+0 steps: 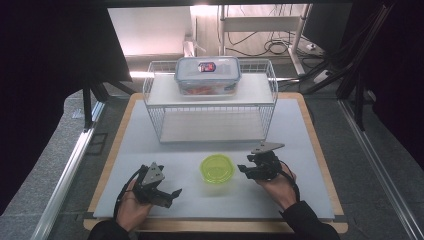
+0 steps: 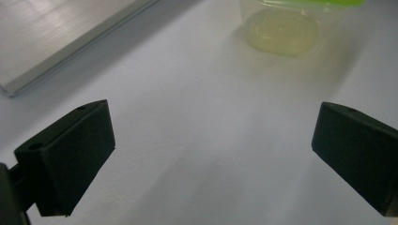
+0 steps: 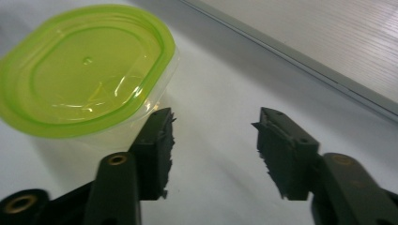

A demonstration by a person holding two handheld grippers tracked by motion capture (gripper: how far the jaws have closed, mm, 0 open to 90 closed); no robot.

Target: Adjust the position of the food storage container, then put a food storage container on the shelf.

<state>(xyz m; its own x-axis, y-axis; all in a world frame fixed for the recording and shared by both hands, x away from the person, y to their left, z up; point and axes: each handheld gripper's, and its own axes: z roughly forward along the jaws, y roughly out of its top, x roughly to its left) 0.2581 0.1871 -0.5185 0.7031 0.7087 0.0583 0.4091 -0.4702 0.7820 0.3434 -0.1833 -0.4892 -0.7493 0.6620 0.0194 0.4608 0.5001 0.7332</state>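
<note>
A small clear tub with a lime-green lid [image 1: 217, 168] stands on the white mat, between my two hands. My right gripper [image 1: 243, 169] is just to the tub's right, jaws parted with nothing between them; in the right gripper view the tub [image 3: 87, 70] lies just left of the left jaw, and the right gripper [image 3: 213, 131] is open over bare mat. My left gripper [image 1: 173, 195] rests at the front left, open wide and empty. The left gripper view has the tub [image 2: 291, 28] ahead at the top right, well beyond the left gripper [image 2: 213, 145].
A white wire rack [image 1: 212, 102] stands at the back of the mat, with a clear latch-lid box [image 1: 207, 75] of reddish contents on its top shelf. The mat [image 1: 150, 140] lies on a wooden board. Metal rails run along both sides.
</note>
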